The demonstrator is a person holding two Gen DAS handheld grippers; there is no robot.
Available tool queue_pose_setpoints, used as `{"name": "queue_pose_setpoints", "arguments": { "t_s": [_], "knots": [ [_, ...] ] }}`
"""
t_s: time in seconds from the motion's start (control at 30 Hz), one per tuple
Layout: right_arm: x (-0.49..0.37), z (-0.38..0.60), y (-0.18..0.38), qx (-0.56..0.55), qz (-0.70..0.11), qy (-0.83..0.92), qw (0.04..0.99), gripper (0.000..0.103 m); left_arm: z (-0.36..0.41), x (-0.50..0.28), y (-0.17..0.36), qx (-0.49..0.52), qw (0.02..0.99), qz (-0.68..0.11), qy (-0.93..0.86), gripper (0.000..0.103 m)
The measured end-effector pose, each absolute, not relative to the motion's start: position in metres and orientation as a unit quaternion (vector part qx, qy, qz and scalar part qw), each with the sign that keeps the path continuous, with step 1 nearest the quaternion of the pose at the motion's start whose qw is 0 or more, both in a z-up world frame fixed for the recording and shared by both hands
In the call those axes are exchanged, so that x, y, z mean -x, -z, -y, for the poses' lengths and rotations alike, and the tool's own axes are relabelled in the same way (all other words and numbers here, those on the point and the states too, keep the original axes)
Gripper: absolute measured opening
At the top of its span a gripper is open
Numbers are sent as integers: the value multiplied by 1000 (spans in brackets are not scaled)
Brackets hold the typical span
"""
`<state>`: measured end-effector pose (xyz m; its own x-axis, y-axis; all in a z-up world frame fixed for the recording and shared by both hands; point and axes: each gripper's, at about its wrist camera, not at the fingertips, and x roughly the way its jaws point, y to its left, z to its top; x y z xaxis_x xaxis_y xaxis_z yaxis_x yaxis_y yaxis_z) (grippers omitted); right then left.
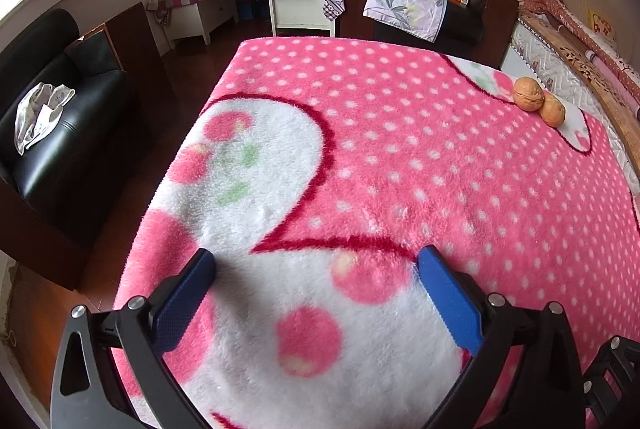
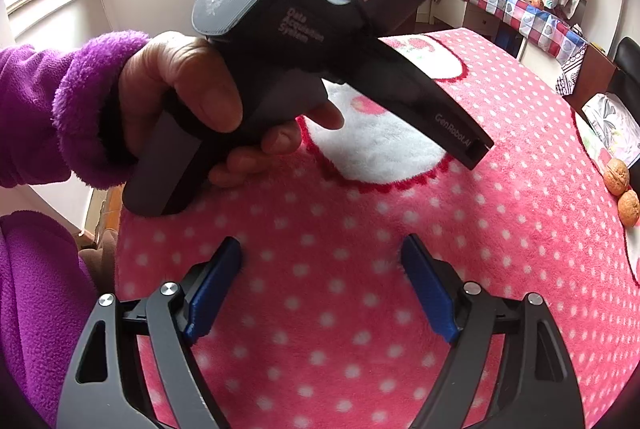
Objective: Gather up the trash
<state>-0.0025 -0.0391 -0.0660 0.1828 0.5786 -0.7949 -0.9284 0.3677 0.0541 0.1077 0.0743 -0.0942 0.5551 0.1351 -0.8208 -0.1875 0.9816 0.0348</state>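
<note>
Over blanket (image 1: pixel 400 149) | both tools released | walnuts (image 1: pixel 538 101) at far edge

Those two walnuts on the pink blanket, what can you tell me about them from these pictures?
The two walnuts are whole, round, tan and wrinkled, each with a seam around its shell. They lie side by side, touching or nearly so, near the far right edge of the fluffy pink dotted blanket, partly on a white patch. Neither gripper is near them; nothing else touches them.

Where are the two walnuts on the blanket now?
The two walnuts lie touching each other near the far right edge of the pink blanket, in both views, far from both tools.
</note>
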Motion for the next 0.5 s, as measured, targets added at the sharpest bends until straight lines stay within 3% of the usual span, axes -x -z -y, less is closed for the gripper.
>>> {"name": "queue_pose_setpoints", "arguments": {
  "t_s": [0.5],
  "knots": [
    [3,39,66,230,-381,-513,734,83,-74,-108,94,28,881,-463,-91,99]
  ]
}}
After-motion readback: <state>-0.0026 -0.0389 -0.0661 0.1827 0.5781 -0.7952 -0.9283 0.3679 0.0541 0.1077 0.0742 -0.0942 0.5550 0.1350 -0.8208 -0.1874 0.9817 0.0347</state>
